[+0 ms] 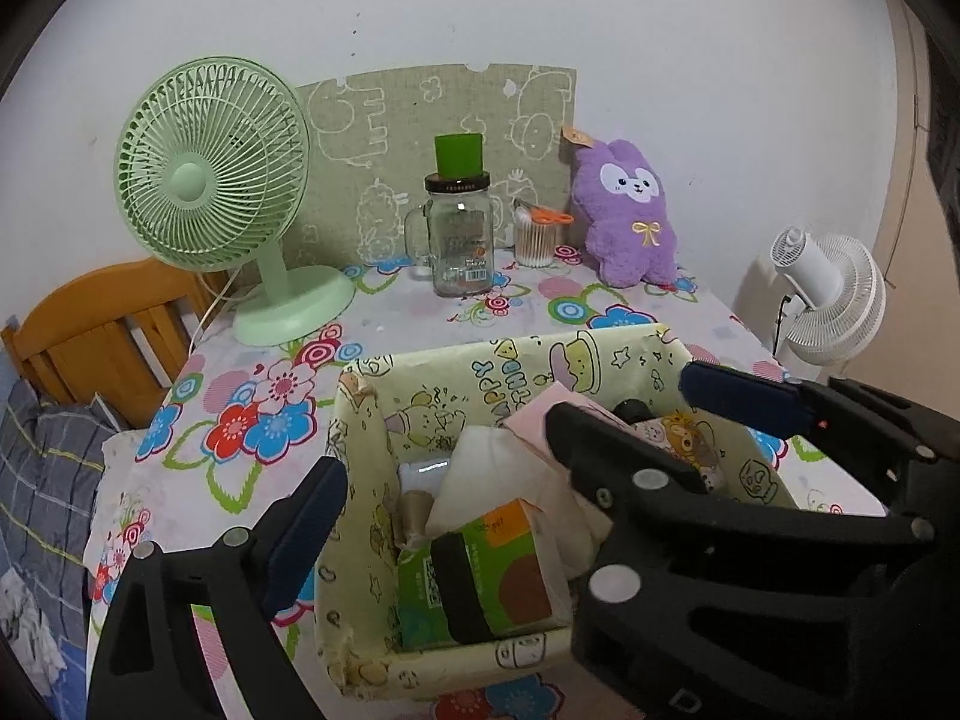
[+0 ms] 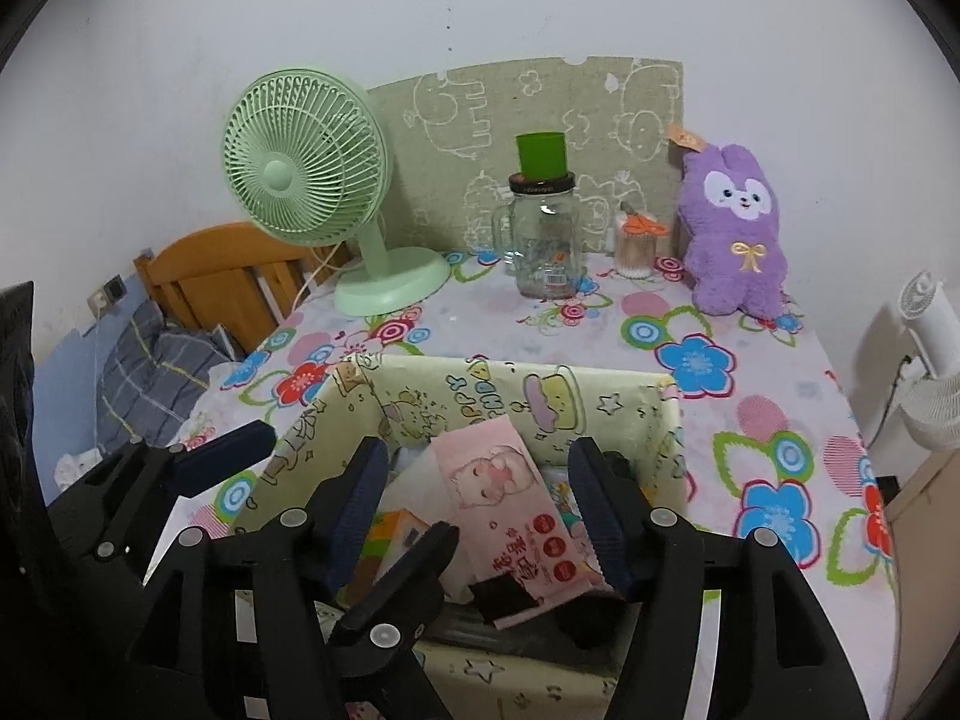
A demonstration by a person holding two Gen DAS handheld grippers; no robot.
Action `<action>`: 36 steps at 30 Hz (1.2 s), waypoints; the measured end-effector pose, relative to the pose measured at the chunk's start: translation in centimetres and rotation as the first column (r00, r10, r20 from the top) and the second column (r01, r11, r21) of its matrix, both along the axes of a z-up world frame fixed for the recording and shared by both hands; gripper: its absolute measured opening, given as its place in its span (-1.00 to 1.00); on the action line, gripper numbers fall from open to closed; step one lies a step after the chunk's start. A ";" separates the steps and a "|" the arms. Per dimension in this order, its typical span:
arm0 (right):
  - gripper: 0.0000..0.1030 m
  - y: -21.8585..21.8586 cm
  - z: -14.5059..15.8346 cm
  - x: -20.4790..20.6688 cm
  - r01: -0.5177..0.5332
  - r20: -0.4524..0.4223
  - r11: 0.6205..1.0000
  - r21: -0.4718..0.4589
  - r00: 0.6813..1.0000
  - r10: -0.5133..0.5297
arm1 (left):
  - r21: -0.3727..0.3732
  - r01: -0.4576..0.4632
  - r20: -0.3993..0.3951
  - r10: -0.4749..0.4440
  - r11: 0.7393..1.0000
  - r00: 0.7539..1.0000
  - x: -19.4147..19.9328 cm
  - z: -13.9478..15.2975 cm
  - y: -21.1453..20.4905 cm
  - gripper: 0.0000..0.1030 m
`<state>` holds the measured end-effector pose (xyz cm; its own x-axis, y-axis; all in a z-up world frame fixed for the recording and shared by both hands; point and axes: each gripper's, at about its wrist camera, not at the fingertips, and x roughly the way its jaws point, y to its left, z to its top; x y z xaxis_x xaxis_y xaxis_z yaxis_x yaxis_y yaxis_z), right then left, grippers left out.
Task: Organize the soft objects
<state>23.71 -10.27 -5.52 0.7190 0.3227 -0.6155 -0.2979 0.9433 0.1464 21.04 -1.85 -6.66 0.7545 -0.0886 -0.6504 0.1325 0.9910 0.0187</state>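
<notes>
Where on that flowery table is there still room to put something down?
Free: the tablecloth between the yellow box and the glass jar, and the strip right of the box. Crowded: the back row from the green fan to the purple plush, and the box itself.

Left gripper (image 1: 510, 414) and right gripper (image 2: 477, 510): black plastic frames, round silver screw heads, fingers faced with ribbed dark-blue pads (image 2: 354, 504).

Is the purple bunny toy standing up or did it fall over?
Standing up. The fluffy purple bunny plush toy sits upright at the back of the flowered tablecloth, ears up, face forward.
</notes>
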 end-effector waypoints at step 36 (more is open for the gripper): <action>0.89 -4.0 5.3 -14.9 0.135 0.108 0.991 -0.024 0.985 -0.131 | -0.021 -0.036 0.137 0.039 0.999 0.990 -13.6 4.8 -1.6 0.99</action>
<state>8.81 -14.30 -0.23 0.8159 0.2016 -0.5419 -0.1817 0.9792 0.0906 7.41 -3.42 -1.82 0.8393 -0.0696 -0.5392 0.0926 0.9956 0.0156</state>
